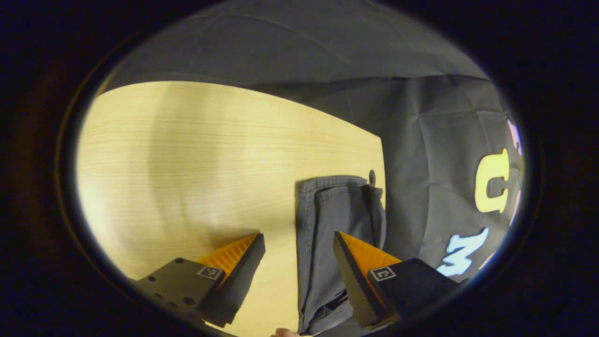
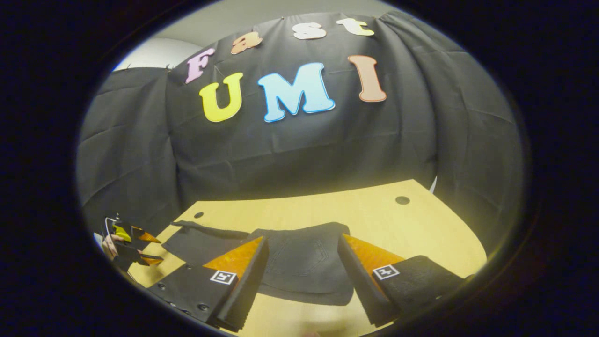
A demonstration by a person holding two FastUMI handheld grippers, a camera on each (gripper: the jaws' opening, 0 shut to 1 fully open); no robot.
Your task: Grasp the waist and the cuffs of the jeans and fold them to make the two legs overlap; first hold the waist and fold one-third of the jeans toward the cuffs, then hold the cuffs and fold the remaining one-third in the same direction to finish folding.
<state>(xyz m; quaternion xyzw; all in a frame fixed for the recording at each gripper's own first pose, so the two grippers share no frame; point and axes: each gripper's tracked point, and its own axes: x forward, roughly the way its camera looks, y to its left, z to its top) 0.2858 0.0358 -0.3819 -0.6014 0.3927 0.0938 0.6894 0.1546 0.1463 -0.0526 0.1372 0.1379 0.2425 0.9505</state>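
Both tools open, nothing held. Left gripper [image 1: 299,267] hovers over the cuff end of the jeans [image 1: 334,243], jaws spread and straddling the cloth's left edge, not touching as far as I can tell. Right gripper [image 2: 303,276] hovers with jaws spread over the waist end of the jeans [image 2: 304,262], back pocket visible between the fingers; the left gripper [image 2: 133,245] shows farther off, above the desk's near left corner.

Jeans lie flat on the desk [image 1: 187,164], cuff end close to the far edge by a cable hole [image 1: 372,177].

Risks (judgement):
- Cuffs sit near the edge, so a drag during folding could pull cloth off the desk.
- Jaws could pinch only the top layer, so the legs split instead of overlapping.
- Uneven lift between hands would skew the fold.

Containers: none here, nothing to report inside any.
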